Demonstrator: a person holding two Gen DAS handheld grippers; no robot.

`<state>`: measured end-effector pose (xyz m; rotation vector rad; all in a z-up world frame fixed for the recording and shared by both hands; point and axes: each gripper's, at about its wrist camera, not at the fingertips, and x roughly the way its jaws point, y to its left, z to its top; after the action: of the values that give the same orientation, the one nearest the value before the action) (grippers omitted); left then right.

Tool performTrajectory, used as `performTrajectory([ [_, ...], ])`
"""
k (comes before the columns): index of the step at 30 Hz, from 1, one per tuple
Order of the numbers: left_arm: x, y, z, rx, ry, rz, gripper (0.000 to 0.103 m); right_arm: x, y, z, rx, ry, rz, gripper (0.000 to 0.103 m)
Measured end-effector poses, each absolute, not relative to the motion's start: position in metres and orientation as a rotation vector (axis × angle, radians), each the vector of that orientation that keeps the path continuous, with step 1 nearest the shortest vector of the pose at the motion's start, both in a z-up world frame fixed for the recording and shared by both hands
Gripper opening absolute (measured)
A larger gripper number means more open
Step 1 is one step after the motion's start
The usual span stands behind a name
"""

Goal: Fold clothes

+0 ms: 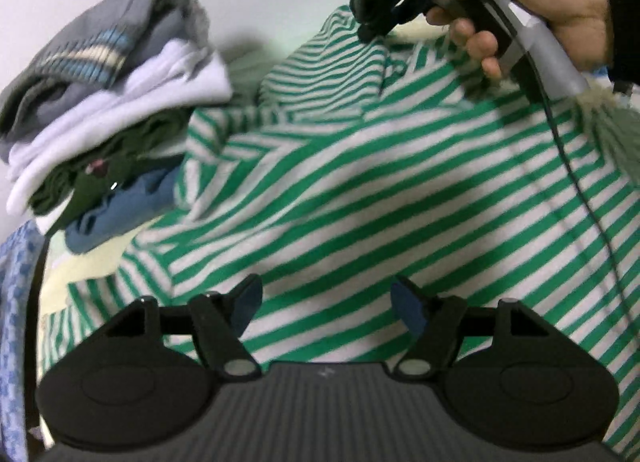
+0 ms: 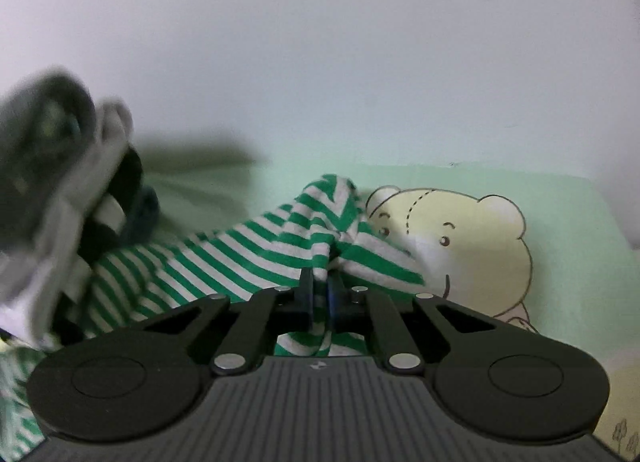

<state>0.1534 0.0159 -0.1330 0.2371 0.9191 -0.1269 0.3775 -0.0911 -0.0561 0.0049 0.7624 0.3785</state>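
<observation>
The striped shirt (image 1: 360,190) lies spread on the bed beside the folded stack (image 1: 100,102). The right gripper (image 2: 320,298) pinches its far edge; the left gripper (image 1: 326,302) hangs open above the near hem. Best clamp that hem before lifting, keeping both edges level.

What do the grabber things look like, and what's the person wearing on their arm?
Both grabbers are black. The left gripper and right gripper have blue pads, ribbed grey bodies, round black discs and silver pins. The right one has a grey handle and a thin black cable. The person wears a black sleeve.
</observation>
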Motion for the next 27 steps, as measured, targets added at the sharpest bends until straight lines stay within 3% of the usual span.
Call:
performTrajectory([
  [8, 0.174, -0.008, -0.144, 0.243, 0.909, -0.139, 0.076, 0.336, -0.108, 0.000, 0.094, 0.633, 0.464, 0.007],
  [14, 0.155, 0.015, -0.138, 0.167, 0.912, -0.114, 0.076, 0.267, -0.123, 0.030, 0.065, 0.579, 0.601, 0.007],
  [27, 0.057, 0.043, -0.126, 0.088, 0.924, -0.100, 0.081, 0.099, -0.162, -0.045, -0.130, 0.929, 0.704, 0.007],
])
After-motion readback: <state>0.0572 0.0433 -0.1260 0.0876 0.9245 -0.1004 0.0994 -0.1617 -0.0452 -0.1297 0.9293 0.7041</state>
